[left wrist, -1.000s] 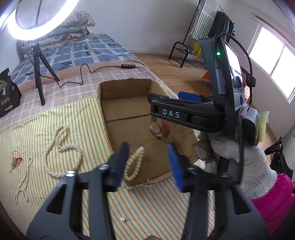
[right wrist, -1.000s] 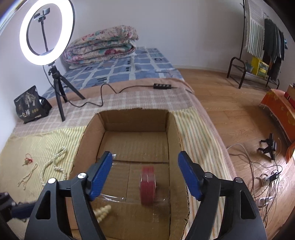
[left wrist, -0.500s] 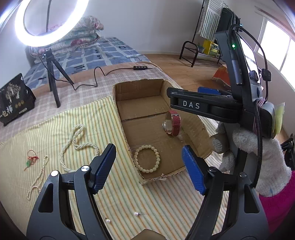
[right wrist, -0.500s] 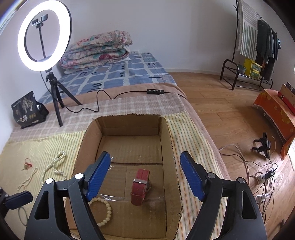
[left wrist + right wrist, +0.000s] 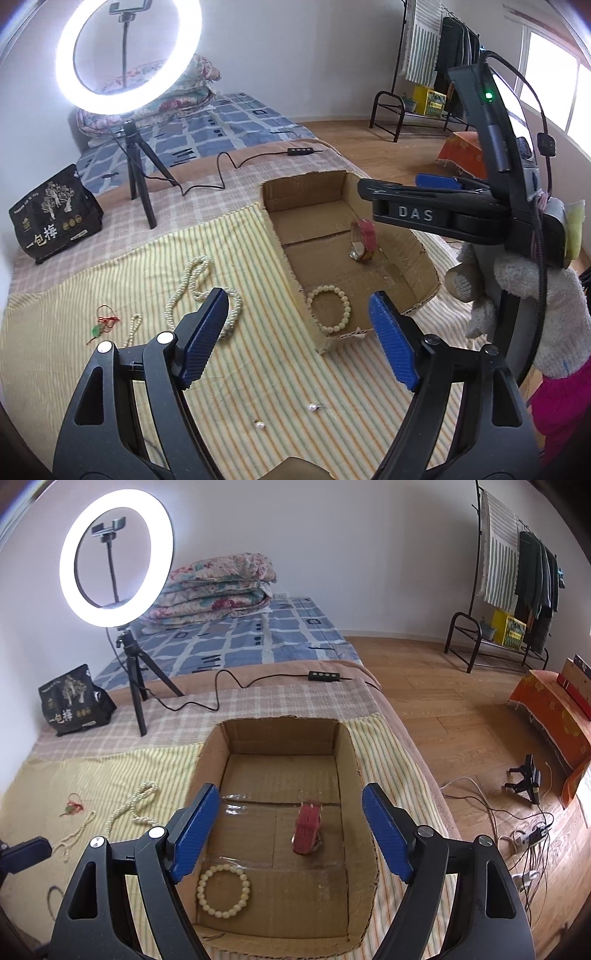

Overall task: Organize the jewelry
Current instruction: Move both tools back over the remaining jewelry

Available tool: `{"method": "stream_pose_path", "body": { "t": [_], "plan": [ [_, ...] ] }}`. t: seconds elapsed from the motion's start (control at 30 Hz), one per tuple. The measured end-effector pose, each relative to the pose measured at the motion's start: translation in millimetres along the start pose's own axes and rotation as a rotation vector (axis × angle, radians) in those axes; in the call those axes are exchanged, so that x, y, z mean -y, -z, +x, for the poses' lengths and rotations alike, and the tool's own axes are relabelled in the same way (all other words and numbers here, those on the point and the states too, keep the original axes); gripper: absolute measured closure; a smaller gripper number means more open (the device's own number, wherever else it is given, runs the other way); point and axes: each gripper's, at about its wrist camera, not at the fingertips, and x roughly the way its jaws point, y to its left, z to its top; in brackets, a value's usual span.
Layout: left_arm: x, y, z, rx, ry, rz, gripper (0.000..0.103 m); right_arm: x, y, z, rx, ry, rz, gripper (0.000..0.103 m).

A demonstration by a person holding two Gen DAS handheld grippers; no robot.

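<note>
Both tongs stand apart and empty. Left gripper (image 5: pixel 295 332) has just been opening, nothing between its blue pads; a second ago they were closer together over the cream bead bracelet (image 5: pixel 328 309), which now lies flat in the near corner of the cardboard box (image 5: pixel 280 240). Right gripper (image 5: pixel 288 830) has spread slightly too and hangs above the box, where the red watch (image 5: pixel 306 827) has settled on edge after blurring mid-fall a second ago. So two pieces are delivered. Outside the box, on the striped cloth (image 5: pixel 258 369), remain a long pearl necklace (image 5: pixel 192 284), a thinner bead strand (image 5: pixel 133 326), a red cord charm (image 5: pixel 105 321) and two loose pearl earrings (image 5: pixel 313 407). Those likely come next.
</note>
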Motion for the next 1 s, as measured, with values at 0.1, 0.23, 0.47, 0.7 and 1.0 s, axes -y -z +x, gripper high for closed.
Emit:
{"method": "stream_pose_path", "body": {
  "t": [0.1,0.23,0.47,0.7,1.0],
  "plan": [
    [-11,3,-10,0.007,-0.022,0.012,0.022,-7,0,-10,0.018,-0.013,-0.008,0.024],
    [-34,7,-24,0.022,-0.042,0.001,0.022,-11,1,-22,0.037,-0.025,-0.004,0.024],
    [-82,10,-46,0.045,-0.083,-0.04,0.022,-19,8,-42,0.063,-0.052,-0.007,0.024],
    [-130,18,-55,0.027,-0.121,-0.077,0.022,-46,25,-61,0.065,-0.126,-0.067,0.023],
    [-186,39,-49,-0.013,-0.107,-0.146,0.022,-95,69,-74,0.026,-0.216,-0.221,0.024]
  ]
}}
